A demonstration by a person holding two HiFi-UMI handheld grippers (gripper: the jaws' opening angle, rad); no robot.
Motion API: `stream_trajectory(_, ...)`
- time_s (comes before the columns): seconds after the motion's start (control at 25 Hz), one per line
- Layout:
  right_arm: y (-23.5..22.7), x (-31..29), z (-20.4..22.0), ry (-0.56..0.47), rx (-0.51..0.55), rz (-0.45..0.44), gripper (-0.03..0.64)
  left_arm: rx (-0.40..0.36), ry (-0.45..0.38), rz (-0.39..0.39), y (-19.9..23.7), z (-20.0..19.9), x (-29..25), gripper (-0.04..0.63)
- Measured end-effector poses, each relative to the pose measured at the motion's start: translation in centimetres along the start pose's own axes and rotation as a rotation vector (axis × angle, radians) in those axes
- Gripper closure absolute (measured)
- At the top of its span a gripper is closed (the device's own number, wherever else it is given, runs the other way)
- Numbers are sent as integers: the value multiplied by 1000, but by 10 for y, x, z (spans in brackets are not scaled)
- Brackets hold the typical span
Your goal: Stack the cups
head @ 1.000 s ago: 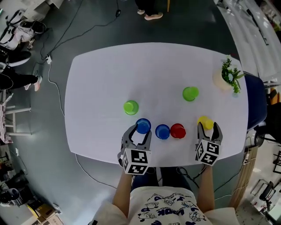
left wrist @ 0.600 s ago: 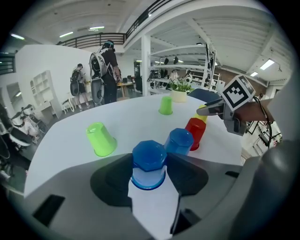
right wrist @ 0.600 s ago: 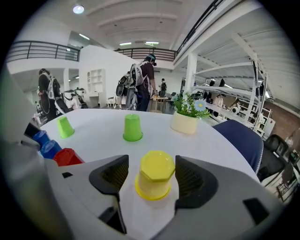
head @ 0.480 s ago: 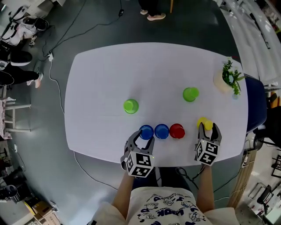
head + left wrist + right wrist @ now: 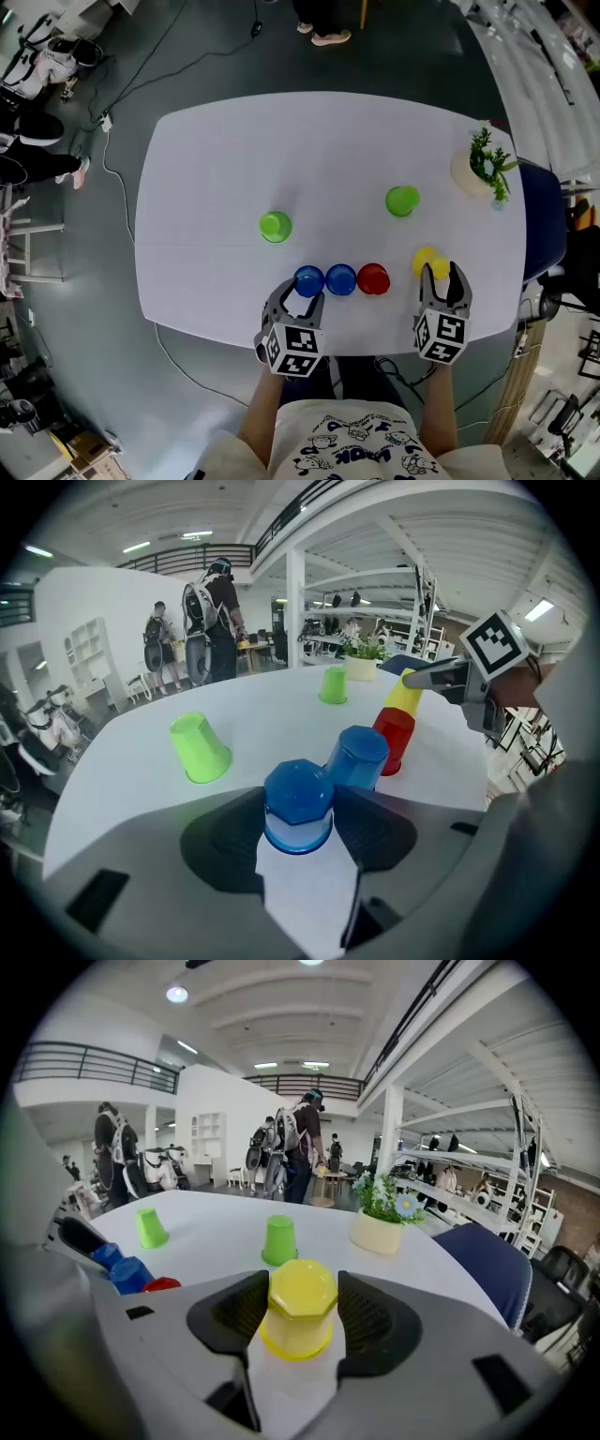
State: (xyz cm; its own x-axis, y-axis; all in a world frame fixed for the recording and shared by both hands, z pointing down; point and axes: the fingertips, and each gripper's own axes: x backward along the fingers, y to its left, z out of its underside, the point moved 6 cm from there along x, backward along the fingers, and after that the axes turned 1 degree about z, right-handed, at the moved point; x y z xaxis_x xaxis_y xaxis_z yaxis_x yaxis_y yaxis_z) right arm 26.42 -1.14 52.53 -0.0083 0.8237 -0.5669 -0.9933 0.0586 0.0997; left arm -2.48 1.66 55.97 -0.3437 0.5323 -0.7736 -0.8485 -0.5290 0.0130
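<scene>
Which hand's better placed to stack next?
Likely left: the left gripper grips a blue cup beside the second blue cup. The right gripper has just been closing its jaws on the yellow cup.

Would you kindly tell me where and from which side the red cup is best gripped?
Grip the red cup high on its side wall, just under the closed base. It stands upside down and tapers upward, so there is probably room there beside the neighbouring blue cup, which sits close at the rim. Come from the near side, angled down.
</scene>
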Motion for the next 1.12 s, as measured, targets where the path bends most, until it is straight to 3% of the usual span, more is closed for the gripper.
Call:
stream_trajectory(0.32,46,27,-39,-85,60,-182,368,7,-5,-22,-1,-2,-2,356)
stream_trajectory(0.6,88,46,-48,-86,137,-322,367,19,-13,-41,0,-3,2,345)
stream_trajectory(1.12,130,58,-43,-40,258,-455,367,21,-51,-43,0,-2,21,337)
